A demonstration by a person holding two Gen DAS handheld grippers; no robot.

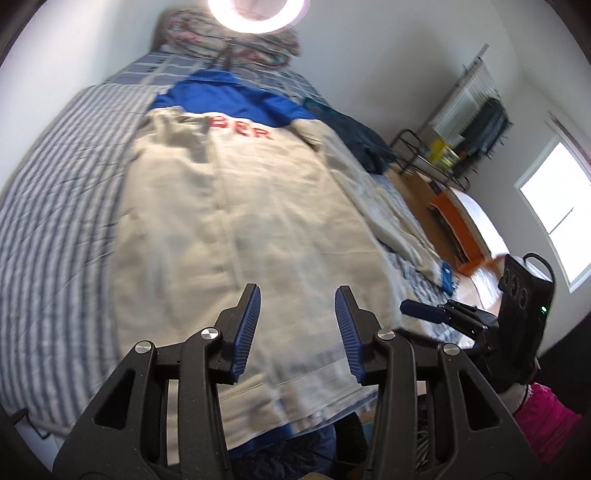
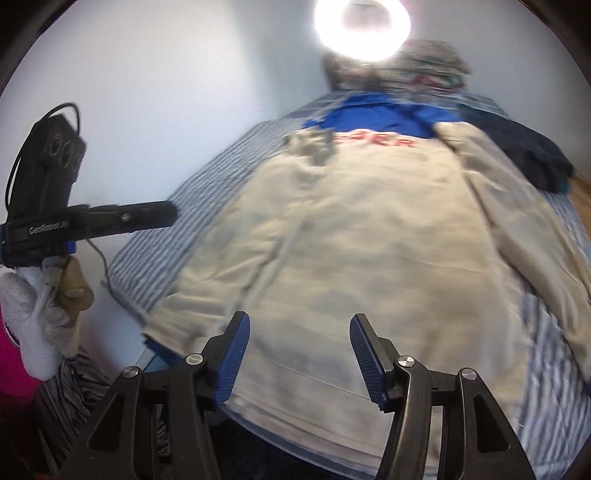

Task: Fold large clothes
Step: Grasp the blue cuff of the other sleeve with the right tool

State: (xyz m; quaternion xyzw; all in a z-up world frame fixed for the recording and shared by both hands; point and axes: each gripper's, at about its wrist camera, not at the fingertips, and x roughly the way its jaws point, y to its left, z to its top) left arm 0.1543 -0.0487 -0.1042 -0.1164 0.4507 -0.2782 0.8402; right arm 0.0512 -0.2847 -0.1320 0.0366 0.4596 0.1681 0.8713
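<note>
Bed (image 1: 55, 206); jacket (image 1: 236, 221) beneath parted tongs (image 1: 297, 332).

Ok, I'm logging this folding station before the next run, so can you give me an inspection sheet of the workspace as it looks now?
Surface: bed with a blue-and-white striped cover.
Job's things: beige and blue jacket spread flat, red lettering near the blue yoke, one sleeve lying out to the right.
Clutter: dark blue garment by the far right edge; bunched bedding at the head.
Grippers: left gripper and right gripper both open, over the hem, holding nothing.
Cables: black cable hanging beside the left gripper.
Surroundings: ring light, window, clothes rack.
</note>
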